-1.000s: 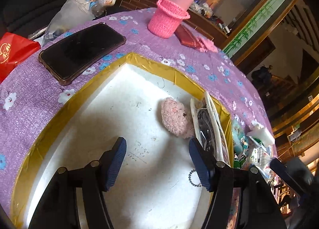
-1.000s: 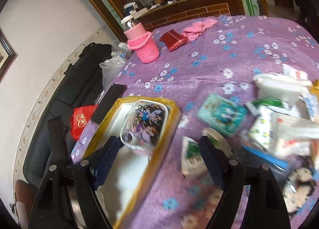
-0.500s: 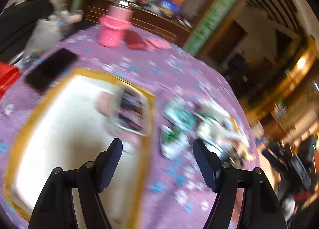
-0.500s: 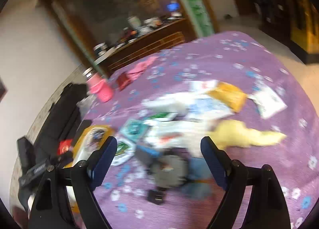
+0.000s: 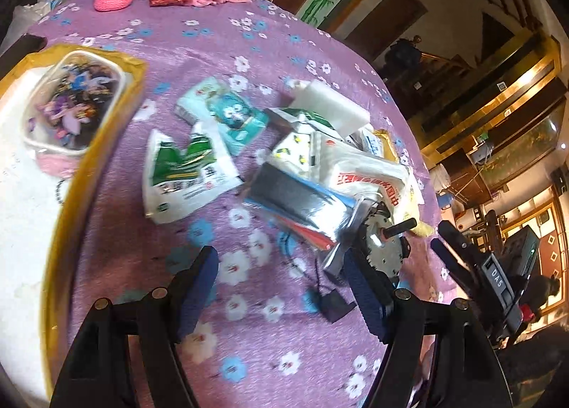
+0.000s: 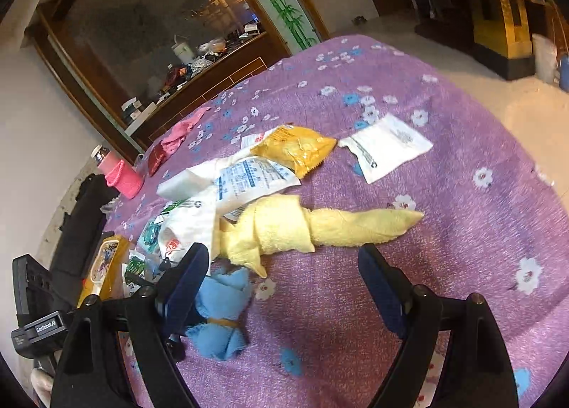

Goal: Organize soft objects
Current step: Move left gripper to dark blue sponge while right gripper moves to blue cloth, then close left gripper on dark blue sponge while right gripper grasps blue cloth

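Right tongs [image 6: 281,287] spread wide, empty, poised just short of the yellow towel [image 6: 302,226] out on the purple flowered worktop [image 6: 462,202], well in from its edges. Towel rolled and twisted, long axis running across the gap between the tongs, tapering toward the right. Blue cloth [image 6: 220,315] bunched beside the left finger. Left tongs [image 5: 281,287] also wide and empty, farther off, over the silver pouch [image 5: 302,202]; likely the right hand's pick. "GenRoboAI" legible on the left handle, "DAS" on the right; packet print mostly unreadable.
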{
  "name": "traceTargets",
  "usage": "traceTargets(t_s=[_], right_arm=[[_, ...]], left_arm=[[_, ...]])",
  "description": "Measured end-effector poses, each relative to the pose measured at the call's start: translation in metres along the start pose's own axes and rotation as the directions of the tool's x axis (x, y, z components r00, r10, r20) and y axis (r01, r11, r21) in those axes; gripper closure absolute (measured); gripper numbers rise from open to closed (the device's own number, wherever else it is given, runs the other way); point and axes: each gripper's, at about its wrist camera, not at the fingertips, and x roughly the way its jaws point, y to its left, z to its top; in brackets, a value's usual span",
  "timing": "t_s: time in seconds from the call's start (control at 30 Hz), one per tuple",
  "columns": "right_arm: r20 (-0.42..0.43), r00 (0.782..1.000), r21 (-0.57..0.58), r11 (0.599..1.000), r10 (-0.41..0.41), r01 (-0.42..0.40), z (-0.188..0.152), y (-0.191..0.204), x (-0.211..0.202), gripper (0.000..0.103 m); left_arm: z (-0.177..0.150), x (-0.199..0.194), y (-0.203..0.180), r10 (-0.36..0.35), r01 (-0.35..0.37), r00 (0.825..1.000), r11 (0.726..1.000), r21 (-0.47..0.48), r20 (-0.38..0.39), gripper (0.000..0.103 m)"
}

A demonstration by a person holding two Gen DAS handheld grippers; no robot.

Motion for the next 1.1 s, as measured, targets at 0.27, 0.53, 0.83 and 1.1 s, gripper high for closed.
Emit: traceTargets(t_s=[0.27,0.53,0.83,1.1], right_arm=[[-0.086,0.992,-0.037,0.994,0.097,-0.101,-0.012,0.008,0.011,0.018],[-0.210,0.970,-0.231,0.958,0.124,-0.172,-0.040,0.055,0.016,0.018],[-0.214,0.972,-0.224,0.964,0.095,-0.143,-0.046,0.056,0.016,0.018],[-0.237,0.972,-0.339,0.936,0.010,-0.093,-0.049,0.069,0.023,0.018]], left_arm=[[0.020,0.029,0.013,-0.060,0.055,0.998,0.984,-0.171,-0.024,0.027],[0.041,0.052,0.009,-0.060,0.050,0.998,0.969,-0.240,-0.033,0.019],[0.038,0.042,0.004,0.002,-0.003,0.999,1.000,-0.017,-0.046,0.056],[0.027,0.020,0.000,0.018,-0.018,1.000,0.998,0.063,-0.006,0.055]])
